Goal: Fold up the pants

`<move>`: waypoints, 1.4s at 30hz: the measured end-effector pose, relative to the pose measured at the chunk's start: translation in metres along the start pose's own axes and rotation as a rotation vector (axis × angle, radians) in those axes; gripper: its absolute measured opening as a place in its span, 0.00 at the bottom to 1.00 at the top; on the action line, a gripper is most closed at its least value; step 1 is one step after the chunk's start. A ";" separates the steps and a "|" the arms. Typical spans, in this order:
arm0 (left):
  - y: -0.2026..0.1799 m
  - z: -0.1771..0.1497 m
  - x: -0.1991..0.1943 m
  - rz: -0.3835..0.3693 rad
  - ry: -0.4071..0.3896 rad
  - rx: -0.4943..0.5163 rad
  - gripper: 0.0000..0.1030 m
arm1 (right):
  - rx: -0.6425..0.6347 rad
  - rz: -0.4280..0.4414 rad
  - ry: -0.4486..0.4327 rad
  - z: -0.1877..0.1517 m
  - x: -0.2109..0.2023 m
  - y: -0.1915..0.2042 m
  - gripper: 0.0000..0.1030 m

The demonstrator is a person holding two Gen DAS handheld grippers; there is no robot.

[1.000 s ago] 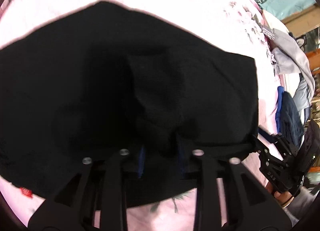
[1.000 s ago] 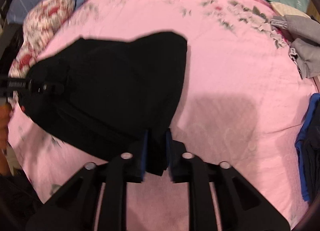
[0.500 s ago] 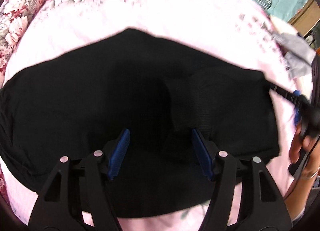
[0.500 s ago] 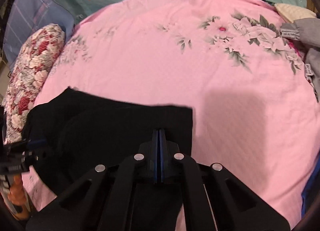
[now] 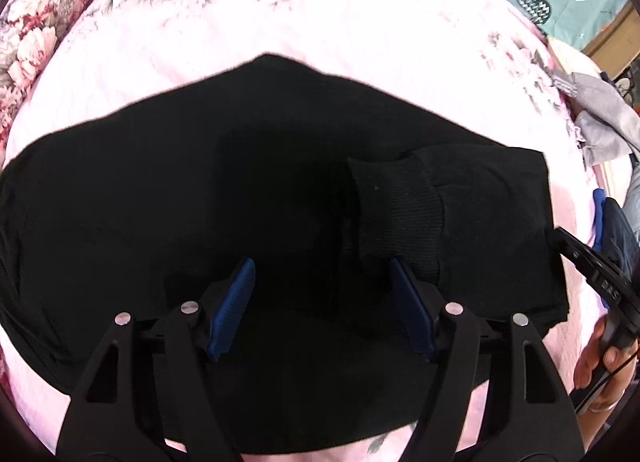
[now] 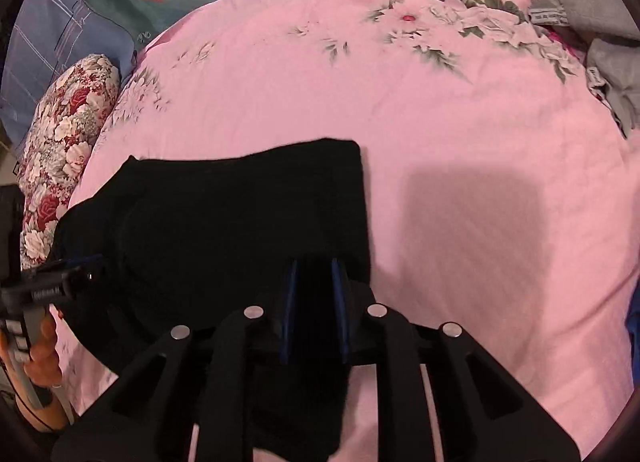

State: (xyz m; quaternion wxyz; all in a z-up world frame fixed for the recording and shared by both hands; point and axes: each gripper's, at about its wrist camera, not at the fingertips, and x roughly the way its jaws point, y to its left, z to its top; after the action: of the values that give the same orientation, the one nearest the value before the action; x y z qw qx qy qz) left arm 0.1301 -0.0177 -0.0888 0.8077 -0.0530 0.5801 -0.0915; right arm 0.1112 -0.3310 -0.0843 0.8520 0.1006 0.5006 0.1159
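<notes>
left wrist view: the left gripper (image 5: 322, 302) hangs released above the black pants (image 5: 160, 202), its ribbed blue pads (image 5: 234, 308) wide apart and pressing on nothing, so the cloth lies free. the pants lie folded into a broad, matte slab on the pink floral bedsheet (image 5: 320, 14). a ribbed knit cuff (image 5: 400, 218) lies doubled back on top, likely the leg end brought over in the fold. at the right edge a hand (image 5: 600, 366) holds the right gripper by the pants' corner.

right wrist view: the right gripper (image 6: 314, 302) sits at the near right corner of the pants (image 6: 240, 214); its jaws have just been opening and now stand a narrow gap apart. black cloth fills that gap, but whether the pads pinch it cannot be told. the soft fabric shows a straight, squared far edge. a flowered pillow (image 6: 60, 150) and grey clothes (image 6: 600, 42) lie off to the sides.
</notes>
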 end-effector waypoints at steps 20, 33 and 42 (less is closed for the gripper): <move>0.122 -0.068 -0.077 0.094 -0.143 -0.122 0.77 | -0.096 -0.048 -0.146 -0.059 -0.054 0.040 0.43; 0.245 -0.110 -0.105 0.100 -0.129 -0.445 0.75 | -0.181 -0.015 -0.144 -0.055 -0.039 0.106 0.72; 0.260 -0.083 -0.072 0.030 -0.070 -0.522 0.70 | -0.192 -0.029 -0.121 -0.053 -0.028 0.118 0.72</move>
State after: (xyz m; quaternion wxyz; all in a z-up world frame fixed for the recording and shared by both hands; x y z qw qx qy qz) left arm 0.0516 0.2529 -0.0986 0.7874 -0.2540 0.5567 0.0753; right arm 0.0397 -0.2239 -0.0526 0.8879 0.0178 0.4362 0.1448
